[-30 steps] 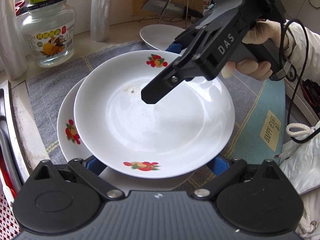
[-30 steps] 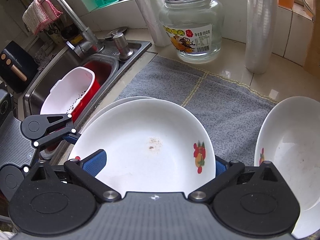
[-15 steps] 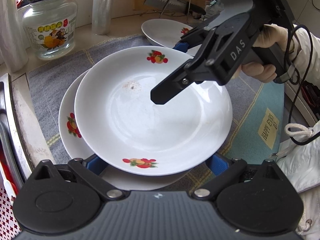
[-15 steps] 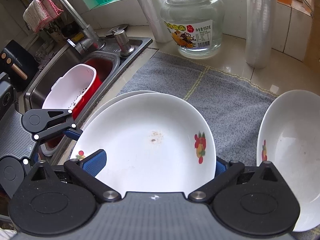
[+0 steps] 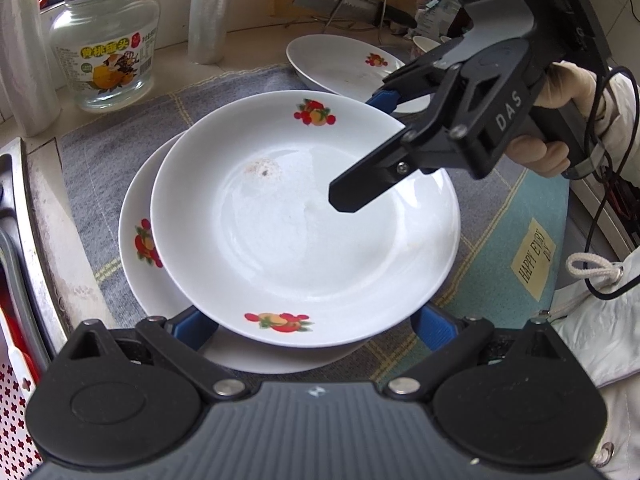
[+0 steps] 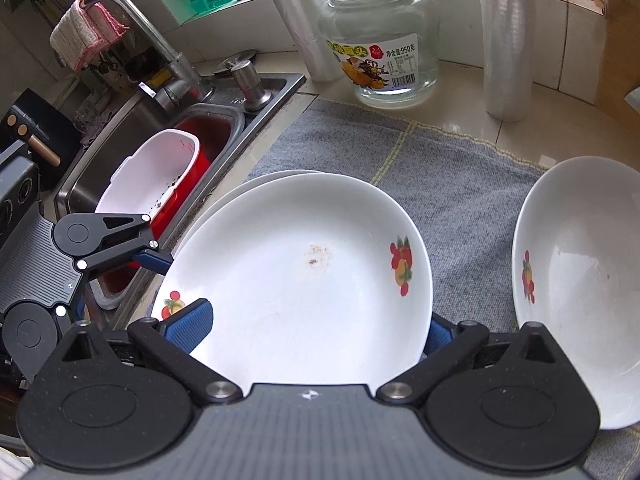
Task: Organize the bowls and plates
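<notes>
A white plate with fruit prints (image 5: 304,220) rests on a second matching plate (image 5: 140,240) on the grey mat; it also shows in the right wrist view (image 6: 304,280). A third matching plate (image 5: 340,64) lies behind, at the right in the right wrist view (image 6: 584,280). My left gripper (image 5: 312,326) is open, its blue fingers either side of the top plate's near rim. My right gripper (image 6: 316,324) is open around the plate's opposite rim; one finger (image 5: 360,194) hangs over the plate's middle.
A glass jar (image 5: 104,44) and plastic film rolls (image 5: 210,8) stand at the back of the counter. The sink (image 6: 160,128) with a white colander (image 6: 152,176) and a tap lies beside the mat. A knife (image 5: 344,0) leans behind.
Both grippers have drawn back a little from the stacked plates. The top plate stays on the lower one.
</notes>
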The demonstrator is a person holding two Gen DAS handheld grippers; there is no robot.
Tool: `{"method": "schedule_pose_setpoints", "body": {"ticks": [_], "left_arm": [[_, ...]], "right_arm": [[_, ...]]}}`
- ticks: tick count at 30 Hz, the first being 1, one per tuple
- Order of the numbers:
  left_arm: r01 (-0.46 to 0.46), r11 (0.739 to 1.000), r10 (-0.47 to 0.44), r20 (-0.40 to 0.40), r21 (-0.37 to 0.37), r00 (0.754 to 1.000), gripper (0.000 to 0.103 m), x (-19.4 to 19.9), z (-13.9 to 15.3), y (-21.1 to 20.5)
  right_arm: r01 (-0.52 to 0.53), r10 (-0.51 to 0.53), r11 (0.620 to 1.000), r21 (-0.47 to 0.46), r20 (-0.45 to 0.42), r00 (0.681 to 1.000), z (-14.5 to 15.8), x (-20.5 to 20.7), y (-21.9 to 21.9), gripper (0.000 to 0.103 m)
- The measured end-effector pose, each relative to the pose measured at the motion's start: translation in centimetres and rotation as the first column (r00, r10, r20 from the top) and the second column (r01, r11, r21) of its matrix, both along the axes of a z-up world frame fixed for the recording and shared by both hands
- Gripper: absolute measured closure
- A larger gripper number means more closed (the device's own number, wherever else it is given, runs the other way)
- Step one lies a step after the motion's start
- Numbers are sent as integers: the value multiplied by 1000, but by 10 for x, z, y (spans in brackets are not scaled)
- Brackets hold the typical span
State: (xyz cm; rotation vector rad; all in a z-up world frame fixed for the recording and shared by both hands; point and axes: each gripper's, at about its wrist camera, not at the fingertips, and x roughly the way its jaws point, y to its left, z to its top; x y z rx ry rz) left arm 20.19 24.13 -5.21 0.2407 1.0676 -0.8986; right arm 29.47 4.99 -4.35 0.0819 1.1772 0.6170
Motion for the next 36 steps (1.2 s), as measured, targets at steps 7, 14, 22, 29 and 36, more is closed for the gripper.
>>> {"method": "schedule_pose_setpoints", "body": {"ticks": [7, 14, 22, 29, 36], "left_arm": [[-4, 1000, 4, 0, 24, 1000, 3, 0, 2, -2], [-39, 999, 38, 5, 24, 999, 2, -2, 4, -1], [-89, 996, 89, 7, 29, 996, 2, -7, 9, -2], [-145, 989, 145, -4, 30, 989, 2, -8, 12, -3], [-181, 982, 181, 6, 48, 984, 2, -12, 15, -4]], "right_arm": [[6, -6, 1000, 3, -7, 1000, 2, -3, -2, 0], [2, -2, 1000, -12, 2, 1000, 1, -2, 1, 0], [0, 0, 999, -39, -7, 1000, 1, 1, 6, 0], [-21, 20, 997, -71, -20, 1000, -2, 9, 13, 0], [-38, 36, 995, -89, -28, 999, -6, 15, 19, 0]]}}
